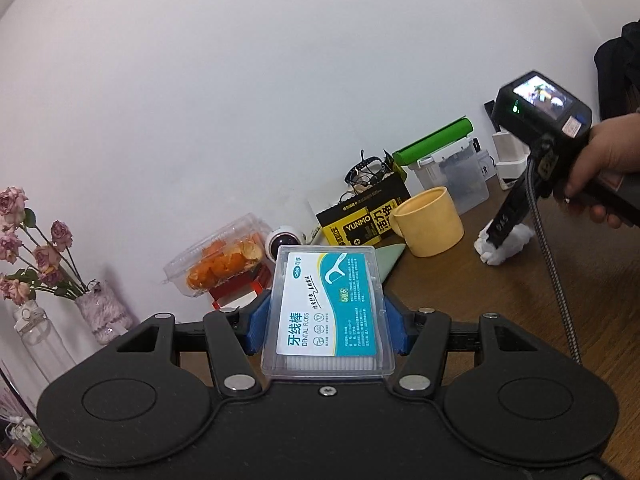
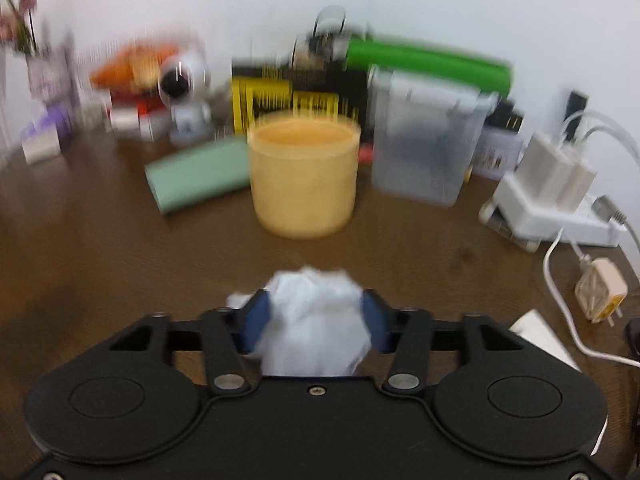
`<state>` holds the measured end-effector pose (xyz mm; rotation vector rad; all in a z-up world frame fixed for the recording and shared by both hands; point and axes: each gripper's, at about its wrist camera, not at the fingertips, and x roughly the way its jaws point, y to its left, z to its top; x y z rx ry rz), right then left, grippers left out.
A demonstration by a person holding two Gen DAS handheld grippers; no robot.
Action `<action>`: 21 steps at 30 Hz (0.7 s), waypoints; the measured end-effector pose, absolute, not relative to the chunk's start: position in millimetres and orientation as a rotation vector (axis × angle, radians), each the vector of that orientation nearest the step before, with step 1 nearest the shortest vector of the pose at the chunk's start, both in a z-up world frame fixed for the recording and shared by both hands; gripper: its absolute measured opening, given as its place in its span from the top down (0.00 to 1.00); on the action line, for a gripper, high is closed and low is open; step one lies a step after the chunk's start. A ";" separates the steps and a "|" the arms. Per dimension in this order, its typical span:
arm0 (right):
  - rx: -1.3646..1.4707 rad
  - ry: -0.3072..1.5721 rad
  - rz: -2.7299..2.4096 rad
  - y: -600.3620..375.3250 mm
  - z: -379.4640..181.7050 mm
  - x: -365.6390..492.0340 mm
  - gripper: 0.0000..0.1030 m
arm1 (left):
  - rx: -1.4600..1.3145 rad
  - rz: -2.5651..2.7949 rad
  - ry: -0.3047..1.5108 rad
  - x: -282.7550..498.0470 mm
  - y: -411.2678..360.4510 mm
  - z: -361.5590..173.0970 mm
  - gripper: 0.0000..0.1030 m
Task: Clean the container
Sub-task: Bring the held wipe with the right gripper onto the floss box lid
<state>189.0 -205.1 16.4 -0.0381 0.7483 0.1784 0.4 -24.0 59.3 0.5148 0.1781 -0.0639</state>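
Left wrist view: your left gripper [image 1: 326, 312] clamps floss box [image 1: 328, 306], frame center. Right gripper [image 2: 314, 316] pinches tissue wad [image 2: 316, 320]. Keep box steady; wipe w/ light strokes, don't tear tissue.

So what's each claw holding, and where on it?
Left claw: dental floss box, gripped across its long sides. Right claw: white tissue wad, pads at its sides.

We see a brown wooden table [image 2: 100, 240] against a white wall; on it stand a yellow mug [image 2: 304, 176], a frosted plastic bin [image 2: 420, 148], a green case [image 2: 196, 178] and a white charger block [image 2: 556, 200].
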 end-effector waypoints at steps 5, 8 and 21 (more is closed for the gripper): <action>0.015 0.737 0.170 -214.6 8.0 180.3 0.76 | 0.507 -0.108 0.189 -8.0 -29.2 52.5 0.45; 0.046 0.736 0.186 -220.7 12.1 171.9 0.88 | 0.521 -0.195 0.200 -16.9 -35.6 46.8 0.45; 0.102 0.420 0.374 -236.9 54.1 -8.7 0.87 | 0.827 -0.443 0.028 -47.7 -75.1 6.2 0.45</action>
